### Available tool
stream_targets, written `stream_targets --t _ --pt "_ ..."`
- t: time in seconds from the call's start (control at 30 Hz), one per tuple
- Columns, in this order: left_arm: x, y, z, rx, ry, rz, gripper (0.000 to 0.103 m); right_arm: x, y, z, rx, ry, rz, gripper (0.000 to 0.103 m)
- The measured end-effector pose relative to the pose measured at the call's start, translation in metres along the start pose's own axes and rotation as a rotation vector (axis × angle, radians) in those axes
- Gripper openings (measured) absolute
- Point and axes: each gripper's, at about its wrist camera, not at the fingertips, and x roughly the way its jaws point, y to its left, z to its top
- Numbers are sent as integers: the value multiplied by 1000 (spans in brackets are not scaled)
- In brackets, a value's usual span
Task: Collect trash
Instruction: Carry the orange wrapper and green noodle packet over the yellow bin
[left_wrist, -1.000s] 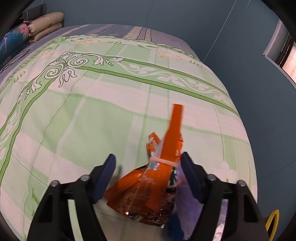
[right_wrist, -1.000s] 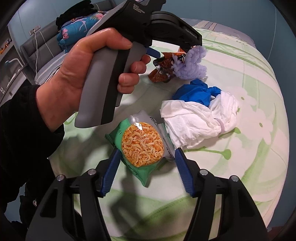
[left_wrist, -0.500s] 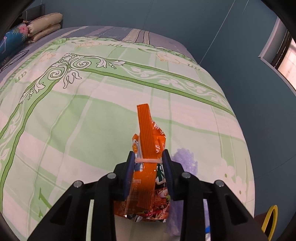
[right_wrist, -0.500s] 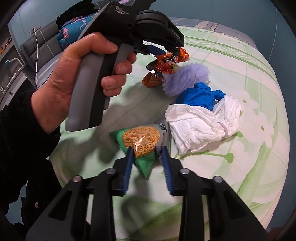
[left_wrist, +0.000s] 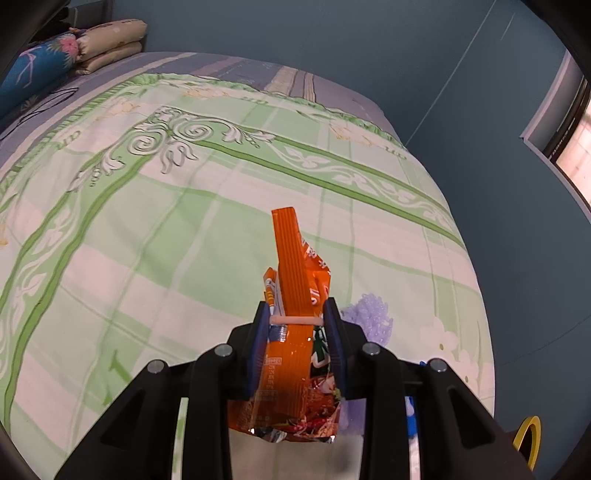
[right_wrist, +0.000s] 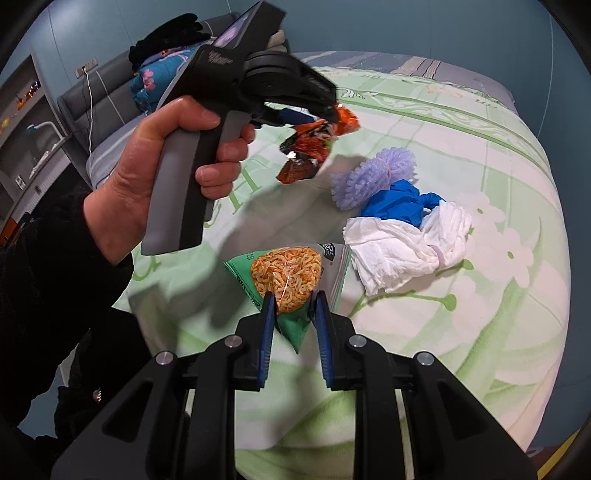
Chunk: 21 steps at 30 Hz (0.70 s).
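My left gripper (left_wrist: 297, 314) is shut on an orange snack wrapper (left_wrist: 295, 332) tied with a rubber band and holds it above the bed. In the right wrist view the wrapper (right_wrist: 314, 147) hangs from the left gripper (right_wrist: 334, 110) clear of the bedspread. My right gripper (right_wrist: 293, 299) is shut on a green noodle snack packet (right_wrist: 288, 273), holding its near corner just above the bed. A purple mesh scrubber (right_wrist: 373, 177), a blue glove (right_wrist: 400, 203) and crumpled white tissue (right_wrist: 399, 251) lie together on the bed beyond the packet.
The green patterned bedspread (left_wrist: 184, 229) fills both views. Pillows (left_wrist: 92, 40) lie at the head of the bed. A blue wall (left_wrist: 498, 184) runs along the bed's right side. A yellow ring (left_wrist: 528, 439) shows past the bed edge at lower right.
Both grippers closed, the left on the orange wrapper and the right on the noodle packet. Both items have been lifted off the bedspread.
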Motion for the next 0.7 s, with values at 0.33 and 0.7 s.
stream_targets --t 0.33,0.7 --pt "-42 11 -10 -17 -50 19 28 -33 -4 -8 15 -28 -15 20" --pt "-82 3 -31 18 -86 29 28 -69 -23 -23 56 -79 -66 20"
